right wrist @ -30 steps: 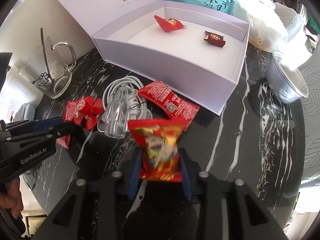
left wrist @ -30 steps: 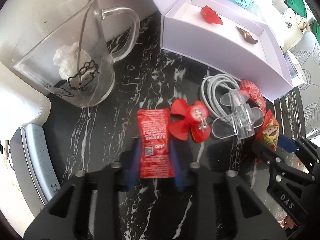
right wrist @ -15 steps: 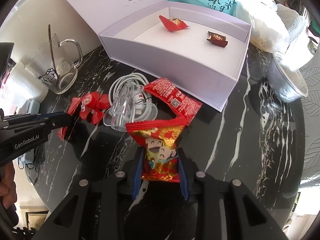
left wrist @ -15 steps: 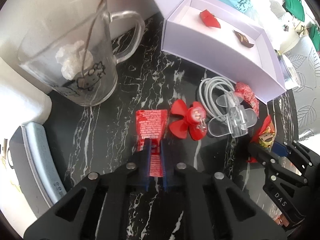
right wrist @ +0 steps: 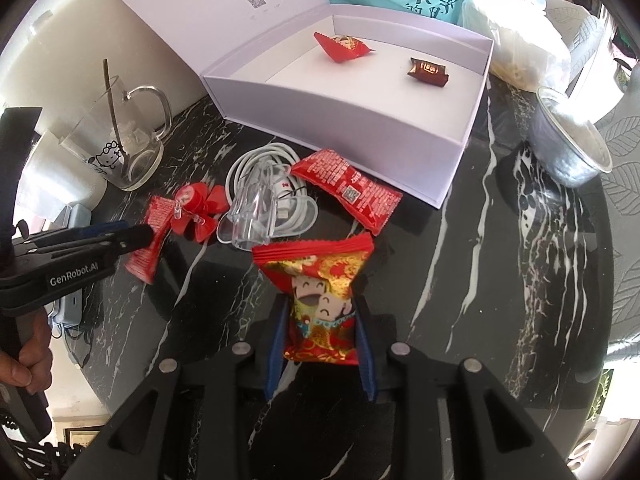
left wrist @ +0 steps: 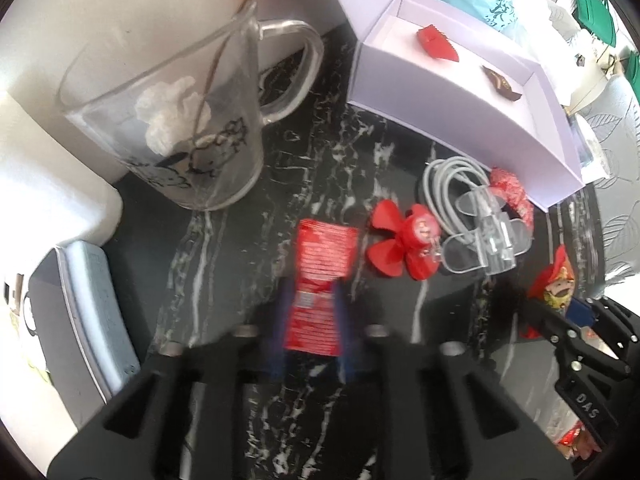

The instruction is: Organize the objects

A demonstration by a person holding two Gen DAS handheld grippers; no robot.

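My left gripper [left wrist: 310, 312] is shut on a red ketchup sachet [left wrist: 320, 276] and holds it just above the black marble table [left wrist: 320, 168]. My right gripper [right wrist: 320, 332] is shut on a red and gold snack packet [right wrist: 320, 288], lifted off the table. The open white box [right wrist: 400, 128] stands behind, with a red candy [right wrist: 342, 46] and a brown candy [right wrist: 427, 72] inside. A second red sachet [right wrist: 348, 190] lies in front of the box. The left gripper also shows in the right wrist view [right wrist: 136, 236].
A red toy fan [left wrist: 404, 236], a coiled white cable [left wrist: 452, 184] and a clear plastic holder [left wrist: 488, 236] lie mid-table. A glass mug [left wrist: 180, 120] with a spoon stands at the left. A foil cup [right wrist: 572, 148] and plastic bags [right wrist: 520, 32] are at the right.
The left gripper closed on the ketchup sachet and has begun lifting it. The right gripper has risen a little with the snack packet.
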